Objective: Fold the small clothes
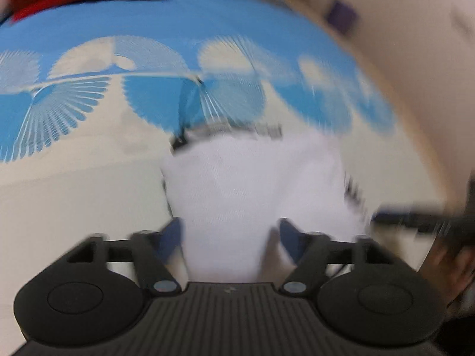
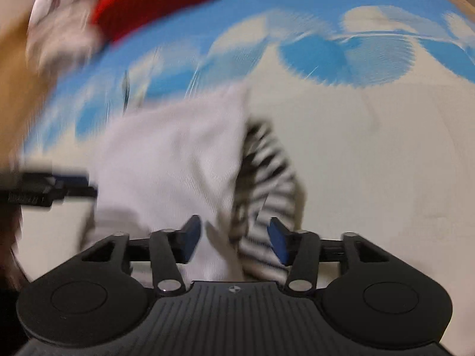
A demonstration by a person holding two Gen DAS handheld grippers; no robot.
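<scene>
Two tongs, one white garment, one red cloth: that is my count from both wrist views, each heavily smeared by motion.

My left tongs [image 1: 230, 234], low in the left wrist view, sit with their blue pads either side of the white garment [image 1: 252, 190]; a gap shows beside the cloth, and in this blur I cannot tell whether they pinch it. The same tongs [image 2: 74, 182] enter the right wrist view at mid-left, reaching the garment's edge.

My right tongs [image 2: 234, 237] stand spread, blue pads well apart, with the white garment [image 2: 178, 160] and its striped part [image 2: 267, 172] bunched between them. They also show [image 1: 392, 210] at the lower right of the left wrist view, at the garment's edge.

The garment is small and pale, finely ribbed, crumpled rather than flat, with black-and-white striped fabric showing at its right side and a dark-trimmed edge at its top. It lies at frame centre on the cream part of the desk [image 2: 371, 163], just below the blue cloth with white fan shapes [image 1: 207, 20].

One red cloth [image 2: 154, 3] rests on the blue cloth at the upper left of both views.
</scene>
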